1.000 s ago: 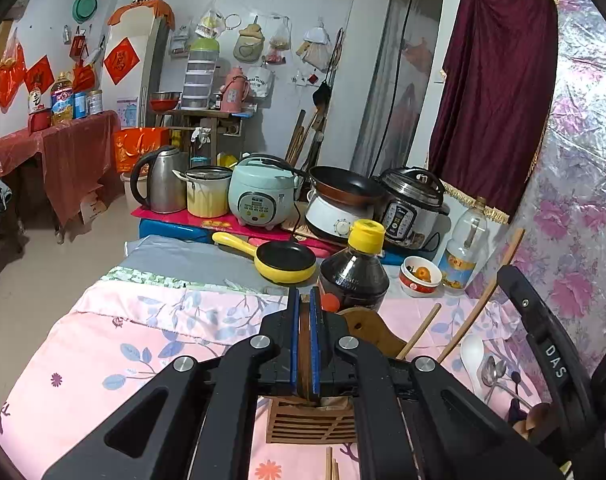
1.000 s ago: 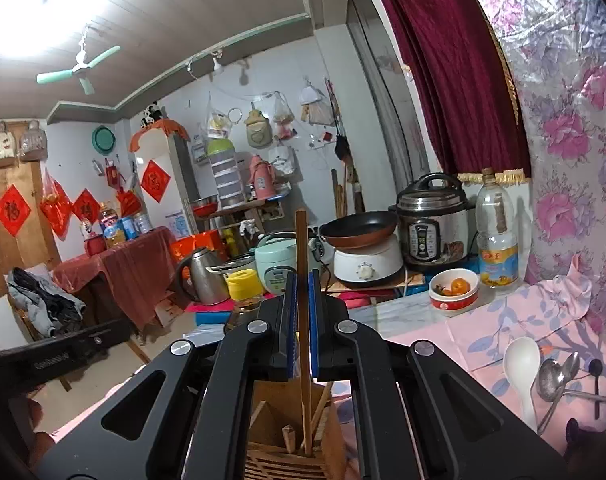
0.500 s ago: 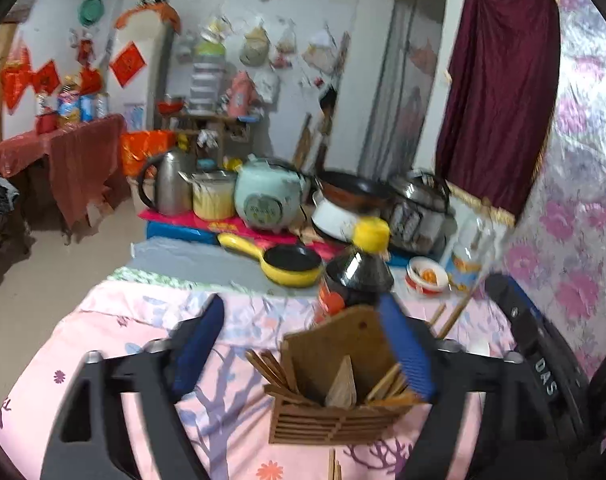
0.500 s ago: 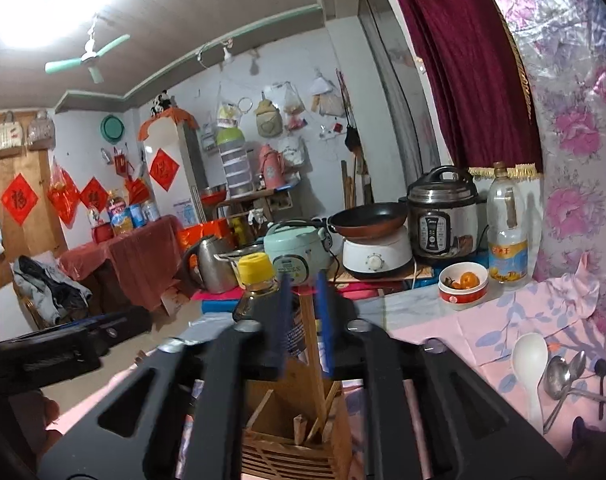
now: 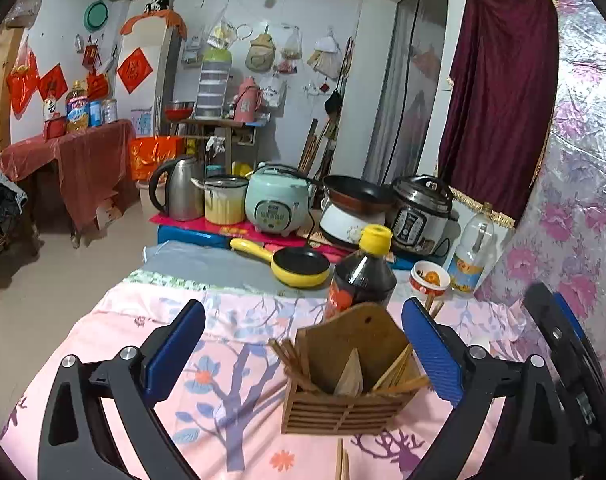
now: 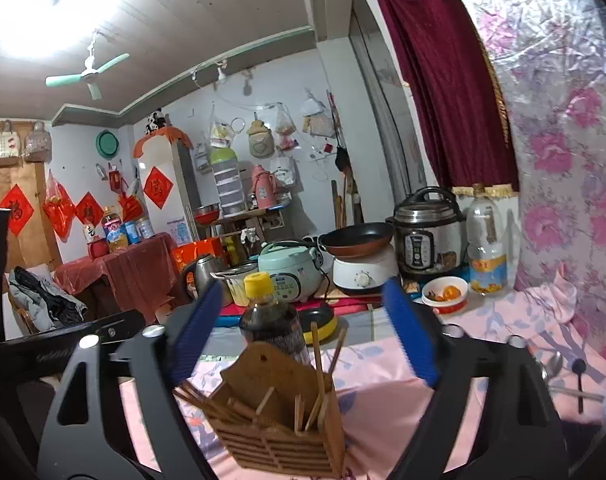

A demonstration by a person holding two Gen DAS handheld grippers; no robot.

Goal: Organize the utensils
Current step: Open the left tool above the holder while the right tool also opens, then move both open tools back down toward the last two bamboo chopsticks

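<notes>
A slatted wooden utensil holder (image 5: 343, 412) (image 6: 279, 436) stands on the pink floral tablecloth (image 5: 103, 352), with several wooden chopsticks (image 5: 399, 368) (image 6: 317, 360) leaning in its compartments. My left gripper (image 5: 303, 308) is just short of it. Its blue-padded jaws are opening wide and the pads touch nothing. My right gripper (image 6: 303, 288) faces the holder from the other side, jaws also opening, with nothing gripped between them. Each gripper's black frame shows at the edge of the other's view. Two loose chopsticks (image 5: 341, 460) lie on the cloth in front of the holder.
A dark sauce bottle (image 5: 363, 276) with a yellow cap stands right behind the holder. Beyond are a yellow pan (image 5: 299, 266), a small bowl (image 5: 429, 280), a clear bottle (image 6: 485, 256) and cookers. Metal spoons (image 6: 555, 364) lie on the cloth at the right, near the floral wall.
Both grippers were shut on a chopstick over the holder and have opened wide. The chopsticks now stand in the holder, and both grippers have drawn back slightly.
</notes>
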